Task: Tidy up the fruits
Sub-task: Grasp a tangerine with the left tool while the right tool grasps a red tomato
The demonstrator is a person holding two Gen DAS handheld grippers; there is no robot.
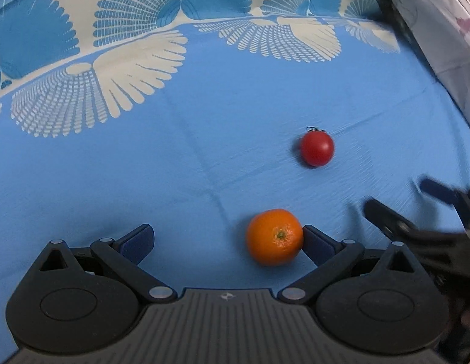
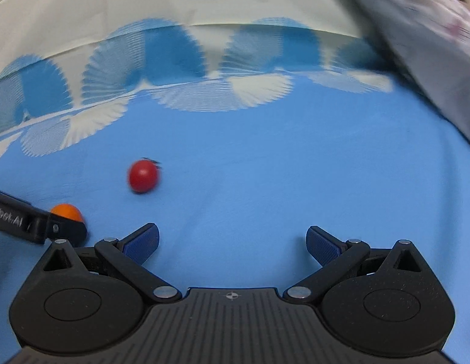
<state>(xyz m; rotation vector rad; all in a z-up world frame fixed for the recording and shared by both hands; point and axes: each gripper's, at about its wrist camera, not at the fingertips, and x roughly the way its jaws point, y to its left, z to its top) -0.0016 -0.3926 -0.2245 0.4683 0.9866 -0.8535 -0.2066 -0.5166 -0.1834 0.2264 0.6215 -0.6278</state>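
An orange (image 1: 274, 237) lies on the blue cloth, between the open jaws of my left gripper (image 1: 229, 239) and touching its right finger. A red tomato (image 1: 317, 147) with a small green stem lies further ahead and to the right. My right gripper (image 1: 396, 203) shows blurred at the right edge of the left wrist view. In the right wrist view my right gripper (image 2: 232, 241) is open and empty; the tomato (image 2: 143, 176) lies ahead to its left, and the orange (image 2: 66, 210) peeks out behind my left gripper's finger (image 2: 37, 224).
The blue cloth (image 1: 204, 121) has a band of white and blue fan patterns (image 1: 128, 60) at the far side. A pale patterned fabric (image 1: 441, 30) rises at the right edge.
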